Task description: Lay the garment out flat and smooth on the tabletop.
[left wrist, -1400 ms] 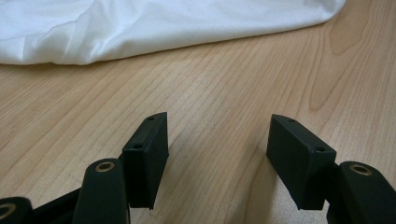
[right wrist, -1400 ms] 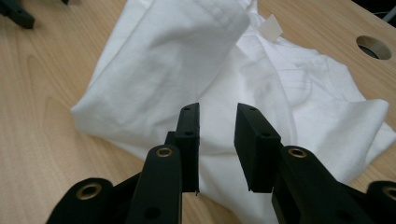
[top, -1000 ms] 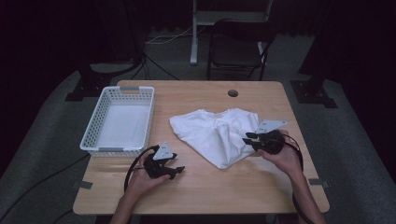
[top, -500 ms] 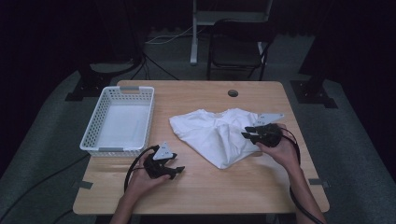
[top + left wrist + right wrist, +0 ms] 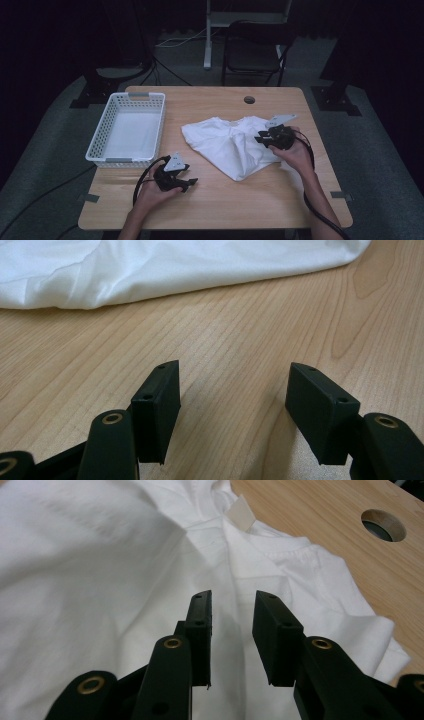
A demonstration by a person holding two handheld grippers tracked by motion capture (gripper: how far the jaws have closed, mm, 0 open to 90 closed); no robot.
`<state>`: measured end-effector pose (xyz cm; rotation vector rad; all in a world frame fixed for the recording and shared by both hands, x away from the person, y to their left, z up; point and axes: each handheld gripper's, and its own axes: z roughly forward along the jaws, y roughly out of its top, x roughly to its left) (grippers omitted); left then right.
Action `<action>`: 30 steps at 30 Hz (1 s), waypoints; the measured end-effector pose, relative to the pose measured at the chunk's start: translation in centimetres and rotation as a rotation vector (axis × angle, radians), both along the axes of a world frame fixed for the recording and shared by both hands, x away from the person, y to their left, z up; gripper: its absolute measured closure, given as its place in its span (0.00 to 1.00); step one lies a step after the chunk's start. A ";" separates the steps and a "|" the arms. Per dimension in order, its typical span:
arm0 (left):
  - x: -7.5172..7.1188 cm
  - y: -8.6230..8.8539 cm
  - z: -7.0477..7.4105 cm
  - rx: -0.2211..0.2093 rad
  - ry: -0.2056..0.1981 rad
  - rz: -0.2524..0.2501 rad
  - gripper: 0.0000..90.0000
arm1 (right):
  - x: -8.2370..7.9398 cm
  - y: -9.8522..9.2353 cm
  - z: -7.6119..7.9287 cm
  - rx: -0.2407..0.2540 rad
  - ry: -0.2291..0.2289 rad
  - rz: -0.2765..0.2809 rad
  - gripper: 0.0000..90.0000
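Note:
A crumpled white T-shirt [image 5: 225, 142] lies on the wooden table [image 5: 240, 200], right of centre. My right gripper [image 5: 261, 140] hovers over the shirt's right part. In the right gripper view its jaws stand partly open [image 5: 232, 605] just above the cloth [image 5: 100, 580], near the collar and its label, and grip nothing. My left gripper [image 5: 187, 182] rests low at the table's front left, pointing toward the shirt. In the left gripper view its jaws are wide open [image 5: 232, 390] over bare wood, with the shirt's edge [image 5: 150, 270] farther off.
An empty white plastic basket [image 5: 92, 150] stands at the table's left. A round cable hole [image 5: 249, 99] sits near the far edge. Behind the table stand a dark chair [image 5: 255, 55] and a stand. Cables trail from both grippers toward the front edge.
My right gripper has slid left and slightly away, from the shirt's right edge to over the cloth. The left gripper and the shirt have stayed put.

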<state>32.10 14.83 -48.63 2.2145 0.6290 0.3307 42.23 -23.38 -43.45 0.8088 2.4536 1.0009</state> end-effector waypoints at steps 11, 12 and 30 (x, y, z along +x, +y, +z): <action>0.0 0.0 0.0 0.000 0.000 0.001 0.43 | 2.0 1.6 -0.5 -0.022 0.049 0.012 0.75; 0.0 0.0 0.0 0.000 0.000 0.001 0.43 | 2.0 1.6 -0.5 -0.022 0.049 0.012 0.75; 0.0 0.0 0.0 -0.003 0.001 0.003 0.43 | 2.6 2.7 -1.2 -0.069 0.082 0.034 0.91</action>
